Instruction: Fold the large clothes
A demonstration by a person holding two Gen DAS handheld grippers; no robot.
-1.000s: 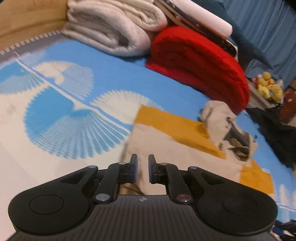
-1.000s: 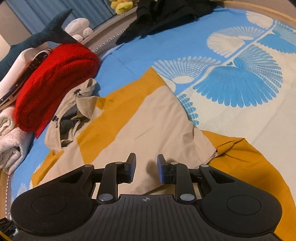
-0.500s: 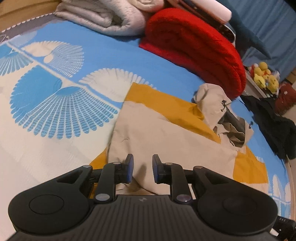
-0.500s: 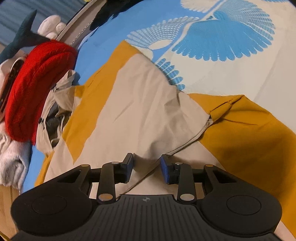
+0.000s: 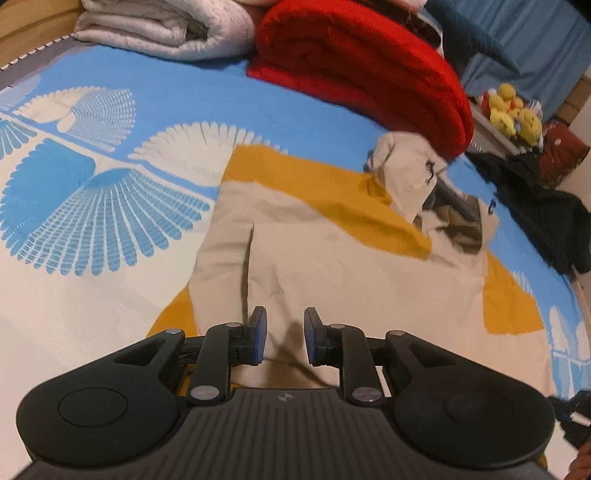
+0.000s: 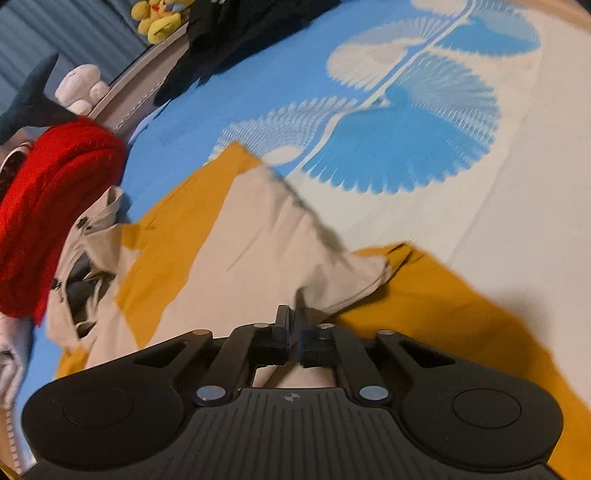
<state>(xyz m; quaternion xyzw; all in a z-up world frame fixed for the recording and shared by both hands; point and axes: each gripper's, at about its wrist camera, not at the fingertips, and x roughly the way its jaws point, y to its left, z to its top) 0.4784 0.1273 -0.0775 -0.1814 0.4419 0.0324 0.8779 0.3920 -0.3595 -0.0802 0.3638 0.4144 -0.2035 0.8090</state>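
A beige and mustard-yellow hooded jacket (image 5: 332, 258) lies spread on the blue and white patterned bedspread (image 5: 92, 221). Its hood (image 5: 417, 177) lies towards the red blanket. My left gripper (image 5: 282, 334) is open and empty, just above the jacket's beige lower part. In the right wrist view the jacket (image 6: 240, 258) fills the middle, and my right gripper (image 6: 293, 325) is shut on a beige fold of it, beside the yellow panel (image 6: 443, 314). The pinched cloth is lifted a little.
A rolled red blanket (image 5: 369, 70) and folded grey-white blankets (image 5: 166, 29) lie at the head of the bed. Black clothes (image 5: 543, 206) lie at the bed's edge. Yellow plush toys (image 5: 513, 110) sit on a ledge, and a white plush (image 6: 81, 88) beyond.
My right gripper has shut on the jacket's beige fold and pulled it up. My left gripper has opened wider and moved further over the jacket.
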